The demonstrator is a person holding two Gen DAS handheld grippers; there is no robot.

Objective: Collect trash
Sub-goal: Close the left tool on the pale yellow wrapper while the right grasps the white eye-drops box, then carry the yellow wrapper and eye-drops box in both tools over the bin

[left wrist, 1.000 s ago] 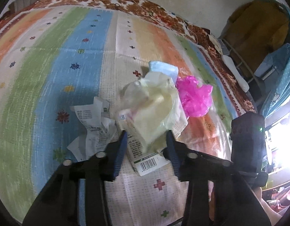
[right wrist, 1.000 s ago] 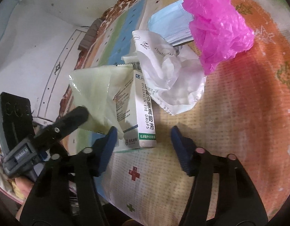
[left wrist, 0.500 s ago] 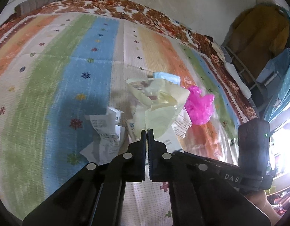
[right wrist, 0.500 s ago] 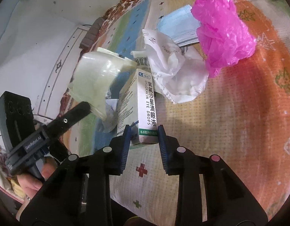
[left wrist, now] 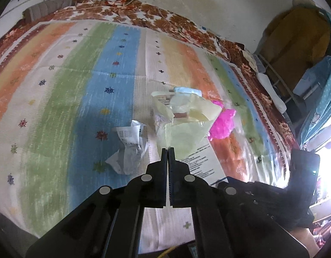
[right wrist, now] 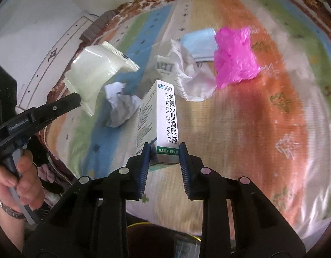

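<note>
The left gripper is pinched tight on a corner of a pale yellow plastic bag, which hangs limp and light and looks slippery, so a grip on bunched film should hold best. Just left of it a crumpled receipt lies on the bed. The right gripper clamps the bottom end of a stiff, light eye-drop box, with a pink bag lying ahead to its right.
</note>
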